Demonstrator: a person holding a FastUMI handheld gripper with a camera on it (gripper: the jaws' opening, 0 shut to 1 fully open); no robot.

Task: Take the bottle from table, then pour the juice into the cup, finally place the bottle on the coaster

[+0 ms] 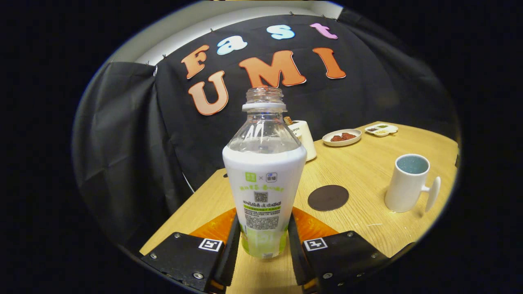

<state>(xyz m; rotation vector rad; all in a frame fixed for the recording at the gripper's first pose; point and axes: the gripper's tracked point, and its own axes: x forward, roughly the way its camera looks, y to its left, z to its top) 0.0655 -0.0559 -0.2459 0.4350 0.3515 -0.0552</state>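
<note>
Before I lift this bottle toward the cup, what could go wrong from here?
1. The bottle has no cap, so any early tilt could spill juice on the table.
2. The hand-held gripper clamps it low, near the base; the tall body may tip or slip during the swing.
3. The cup stands off to the right, past the coaster; its mouth is small, so a fast pour might miss.
</note>
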